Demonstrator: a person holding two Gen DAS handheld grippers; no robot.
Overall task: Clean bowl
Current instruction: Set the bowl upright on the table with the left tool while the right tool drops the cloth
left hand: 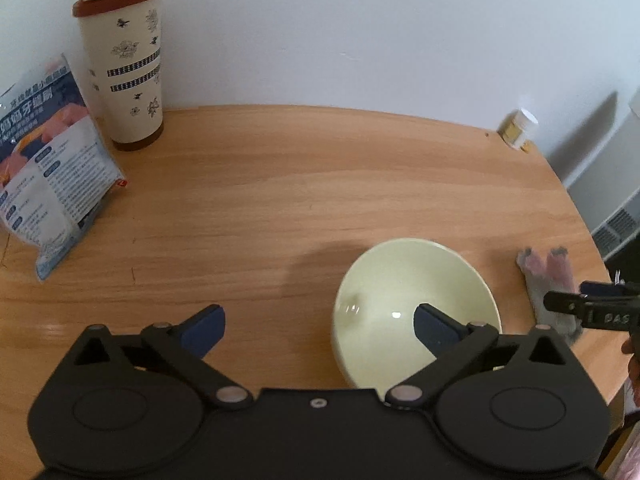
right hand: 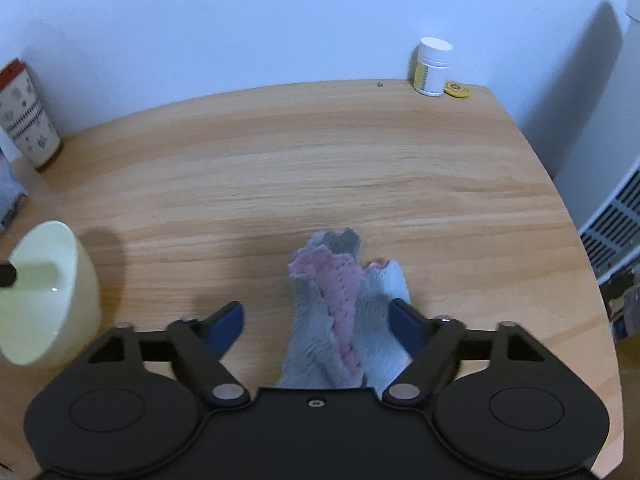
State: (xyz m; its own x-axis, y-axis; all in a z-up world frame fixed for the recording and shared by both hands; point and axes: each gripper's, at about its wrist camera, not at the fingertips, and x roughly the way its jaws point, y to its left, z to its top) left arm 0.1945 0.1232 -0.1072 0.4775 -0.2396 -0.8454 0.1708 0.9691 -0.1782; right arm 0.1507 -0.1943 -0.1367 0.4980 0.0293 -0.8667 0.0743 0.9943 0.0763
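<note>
A pale yellow bowl [left hand: 416, 304] stands empty and upright on the wooden table [left hand: 280, 184]. My left gripper [left hand: 318, 328] is open above it: one blue pad hangs over the bowl's inside, the other over bare wood to the left. A grey and pink cloth [right hand: 340, 312] lies crumpled on the table to the right of the bowl [right hand: 48, 296]. My right gripper [right hand: 316, 326] is open over the cloth, which lies between the jaws beside the right pad and is not pinched. In the left wrist view the cloth [left hand: 544, 276] shows at the far right.
A cream tumbler with a brown lid [left hand: 124, 68] and a printed packet [left hand: 48, 172] stand at the back left by the wall. At the back right corner are a white pill bottle [right hand: 434, 66] and a small yellow tin [right hand: 456, 89]. The table's right edge borders a vent [right hand: 616, 224].
</note>
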